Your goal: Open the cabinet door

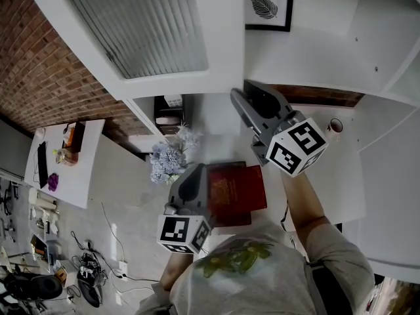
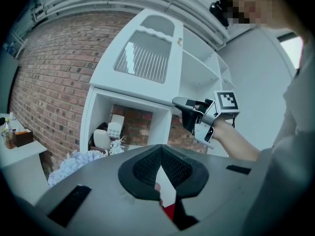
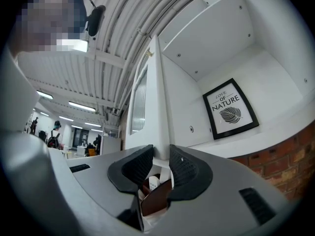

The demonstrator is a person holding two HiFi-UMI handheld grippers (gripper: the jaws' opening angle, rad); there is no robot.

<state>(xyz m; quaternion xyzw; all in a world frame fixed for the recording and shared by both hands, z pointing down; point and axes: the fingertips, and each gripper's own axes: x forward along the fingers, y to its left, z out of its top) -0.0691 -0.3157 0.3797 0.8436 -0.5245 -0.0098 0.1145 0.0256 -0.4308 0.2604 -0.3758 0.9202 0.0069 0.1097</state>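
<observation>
Right gripper view: right gripper (image 3: 160, 152) clamps the free edge of the cabinet door (image 3: 156, 95), swung out left of the shelves (image 3: 231, 43); pads may slip off if the pull leaves the hinge arc.

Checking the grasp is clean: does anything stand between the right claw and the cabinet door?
Nothing visible does: the edge of the cabinet door sits directly in the right claw, its jaws closed on it.
</observation>
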